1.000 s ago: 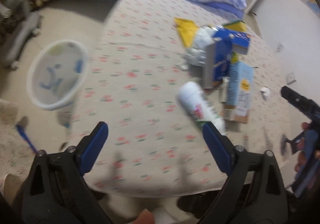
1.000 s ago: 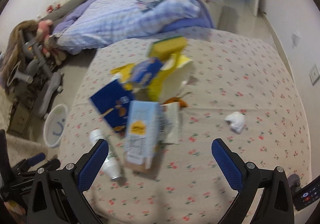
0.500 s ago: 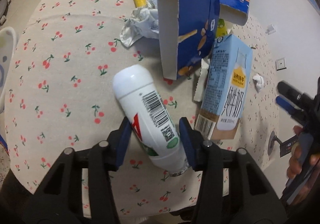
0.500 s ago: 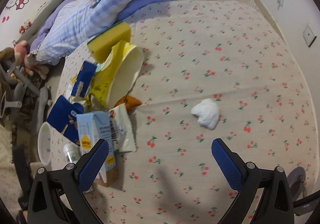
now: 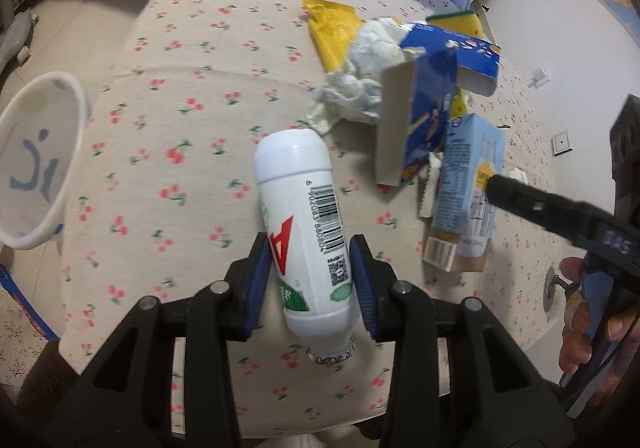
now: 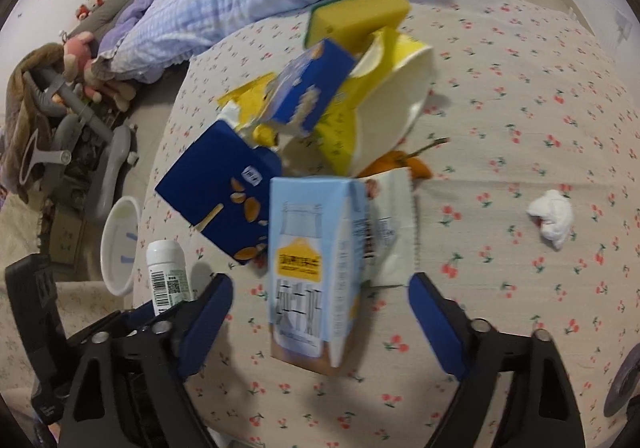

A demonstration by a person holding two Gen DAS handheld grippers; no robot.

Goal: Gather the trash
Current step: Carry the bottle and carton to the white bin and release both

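Pickup underway: my left tongs (image 5: 310, 280) have just closed on the white bottle (image 5: 306, 215), right tongs (image 6: 320, 312) wide and just narrowing around the milk carton (image 6: 312, 268); next I squeeze it, then carry both to the bin (image 5: 38, 163) at nine o'clock.

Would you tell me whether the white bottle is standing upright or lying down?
Lying down: the white bottle rests lengthwise on the cherry-print cloth, its neck nearest the camera.
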